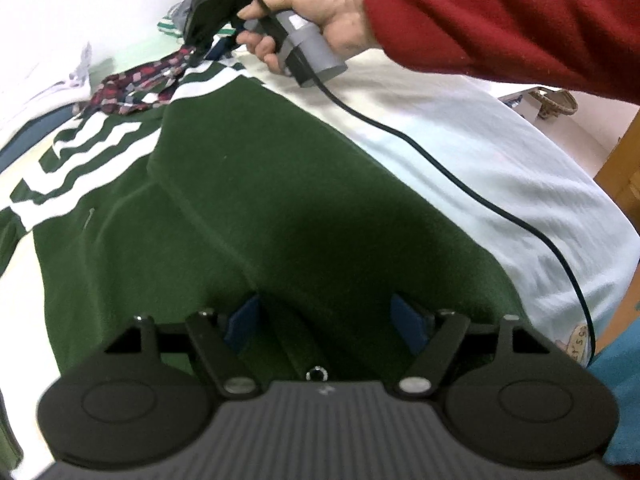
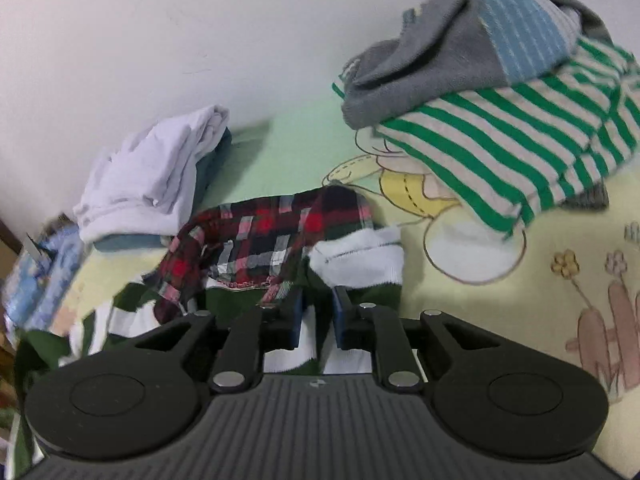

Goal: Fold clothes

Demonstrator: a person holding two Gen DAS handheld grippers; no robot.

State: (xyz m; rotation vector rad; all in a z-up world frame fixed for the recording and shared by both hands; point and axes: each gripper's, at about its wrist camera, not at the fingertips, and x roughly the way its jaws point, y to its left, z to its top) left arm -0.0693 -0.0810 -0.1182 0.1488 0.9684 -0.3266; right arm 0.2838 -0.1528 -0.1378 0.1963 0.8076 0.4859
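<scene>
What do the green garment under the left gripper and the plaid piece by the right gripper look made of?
Green garment: thick matte knit or fleece, judging by its soft, heavy folds and lack of sheen; white bands look like the same fabric. Plaid piece: thinner woven cloth, likely cotton flannel, crumpling in small creases with a stitched hem.

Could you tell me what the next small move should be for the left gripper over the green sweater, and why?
Probably lower the left gripper and close it on the near hem of the green sweater. Its jaws stand wide apart over the cloth and grip nothing, while the right gripper is nearly closed at the sweater's striped far end beside the plaid garment, so the near end seems unheld for a fold.
</scene>
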